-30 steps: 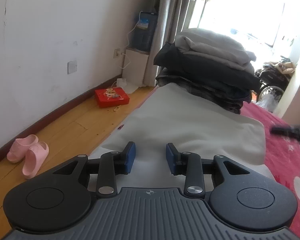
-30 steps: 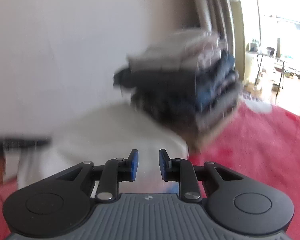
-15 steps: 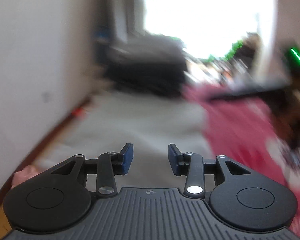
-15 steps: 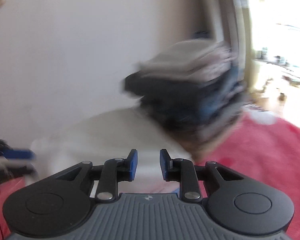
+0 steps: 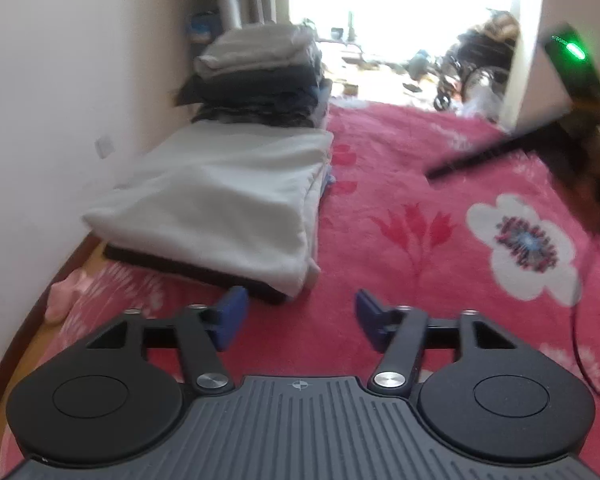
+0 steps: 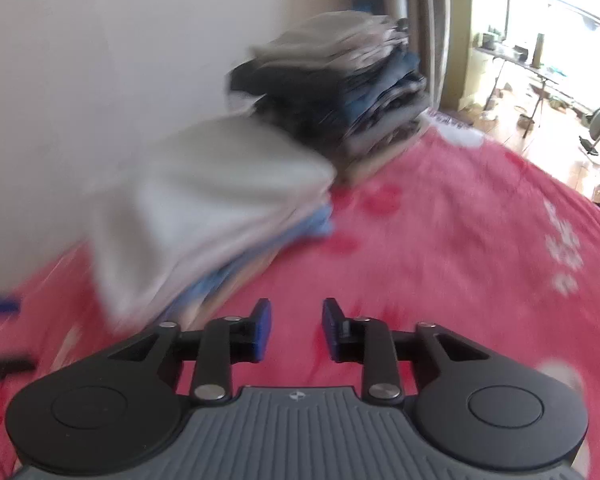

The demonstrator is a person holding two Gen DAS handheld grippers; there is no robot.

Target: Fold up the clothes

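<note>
A folded white garment [image 5: 220,196] tops a low stack of folded clothes at the bed's left edge by the wall; the same white garment [image 6: 204,208] shows blurred in the right wrist view. Behind it rises a taller pile of dark and grey folded clothes [image 5: 260,76], [image 6: 340,88]. My left gripper [image 5: 296,312] hangs open over the red bedspread, just short of the white garment's near corner, with nothing between its fingers. My right gripper [image 6: 294,330] is also open and empty, to the right of the low stack.
A red floral bedspread [image 5: 440,208] covers the bed. The right gripper's dark body with a green light [image 5: 572,80] shows at upper right of the left wrist view. A pink slipper [image 5: 66,292] lies on the wooden floor by the white wall. A bright doorway lies beyond.
Both grippers have pulled back from over the white garment and now hang above the bedspread. The left jaws have opened wider. The left view has swung right.
</note>
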